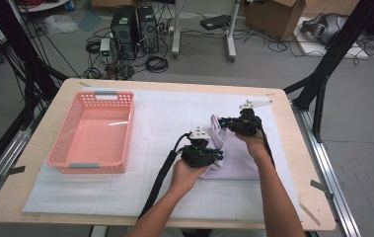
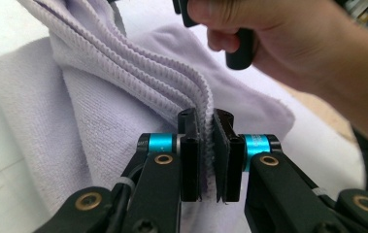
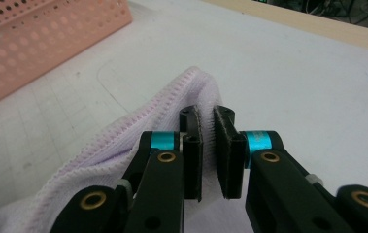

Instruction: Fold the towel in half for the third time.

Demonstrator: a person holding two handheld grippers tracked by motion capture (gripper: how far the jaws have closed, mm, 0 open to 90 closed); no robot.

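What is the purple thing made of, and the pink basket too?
The purple towel looks like soft fabric, maybe terry or microfibre: it has a fuzzy, matte nap, ribbed stitched edges, and it folds limply. The pink basket looks like hard moulded plastic: smooth, slightly shiny, with rows of even holes in its walls.

Ribbed matt cloth towel [image 2: 123, 87]

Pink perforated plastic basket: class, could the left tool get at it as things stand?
Probably not yet. The left tool is shut on the lilac ribbed towel, as is the right tool. The bare white mat leaves the way to the pink perforated plastic basket free.
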